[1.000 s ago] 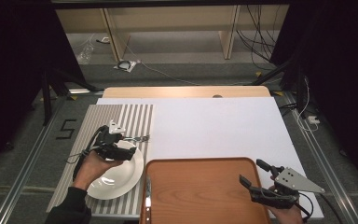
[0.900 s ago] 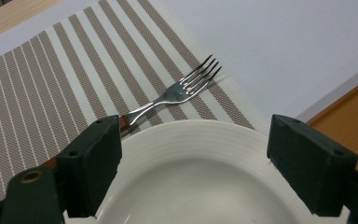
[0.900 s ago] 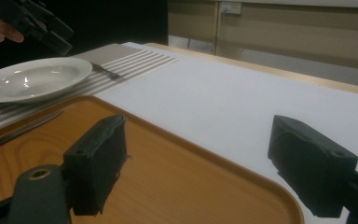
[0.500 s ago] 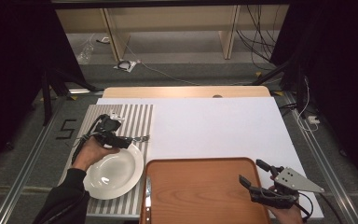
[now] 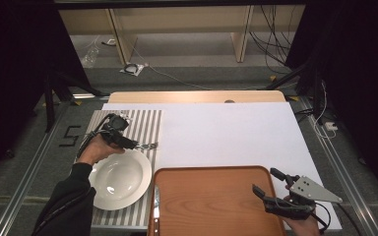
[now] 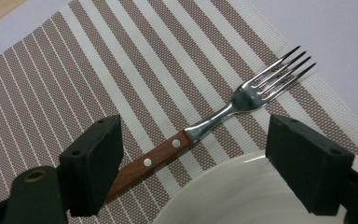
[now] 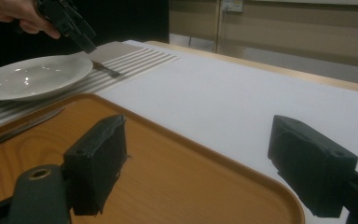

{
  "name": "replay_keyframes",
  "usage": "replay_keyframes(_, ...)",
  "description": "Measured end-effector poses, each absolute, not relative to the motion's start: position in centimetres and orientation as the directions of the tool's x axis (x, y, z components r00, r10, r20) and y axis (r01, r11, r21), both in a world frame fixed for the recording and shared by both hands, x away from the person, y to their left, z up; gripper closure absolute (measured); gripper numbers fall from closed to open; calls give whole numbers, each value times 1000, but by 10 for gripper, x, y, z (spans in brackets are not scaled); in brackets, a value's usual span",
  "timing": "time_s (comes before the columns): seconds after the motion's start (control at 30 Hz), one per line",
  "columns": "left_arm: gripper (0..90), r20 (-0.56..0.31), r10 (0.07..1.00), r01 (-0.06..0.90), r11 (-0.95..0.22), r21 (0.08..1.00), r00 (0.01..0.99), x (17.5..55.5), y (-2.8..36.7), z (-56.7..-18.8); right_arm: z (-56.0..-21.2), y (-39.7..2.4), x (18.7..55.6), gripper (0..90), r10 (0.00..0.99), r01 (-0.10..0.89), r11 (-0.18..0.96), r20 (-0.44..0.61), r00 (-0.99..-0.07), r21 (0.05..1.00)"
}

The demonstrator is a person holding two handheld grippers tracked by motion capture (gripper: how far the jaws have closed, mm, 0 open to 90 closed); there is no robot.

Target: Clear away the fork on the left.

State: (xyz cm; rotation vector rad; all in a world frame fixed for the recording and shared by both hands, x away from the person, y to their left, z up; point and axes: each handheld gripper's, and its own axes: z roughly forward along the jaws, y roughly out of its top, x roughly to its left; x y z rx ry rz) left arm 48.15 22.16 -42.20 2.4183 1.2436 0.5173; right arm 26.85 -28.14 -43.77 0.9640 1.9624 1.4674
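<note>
A steel fork with a riveted brown wooden handle lies flat on the brown-and-white striped woven placemat, just beyond the rim of the round white shallow plate. In the left gripper view its four tines point toward the placemat's far edge, where the white table covering begins, and two metal rivets show on the handle. The left gripper hovers above it with its black jaws spread wide, one on each side of the handle's line, neither touching the fork. No maker's mark can be read on the fork or the plate.

In the high view the left gripper sits over the placemat's middle, held by the person's left hand in a dark sleeve, with the fork just past its tips and the plate right beside it on the near side.

To the right of the plate a rectangular brown wooden tray rests on the table's near edge, a table knife lying along its left rim. The right gripper hangs over the tray's right corner, jaws wide apart and holding nothing.

On the grey floor to the left of the table a black mark shaped like the figure 5 can be read.
</note>
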Motion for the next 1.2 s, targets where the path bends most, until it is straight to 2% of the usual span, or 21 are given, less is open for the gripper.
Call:
replay_keyframes(0.57,241,138,795,707,-592,387,590,507,221,-436,-438,-281,269,203,779,237,173,14,-627,956)
replay_keyframes(1.2,361,135,725,668,-680,303,676,521,216,-445,-438,-282,269,203,777,240,173,18,-629,955)
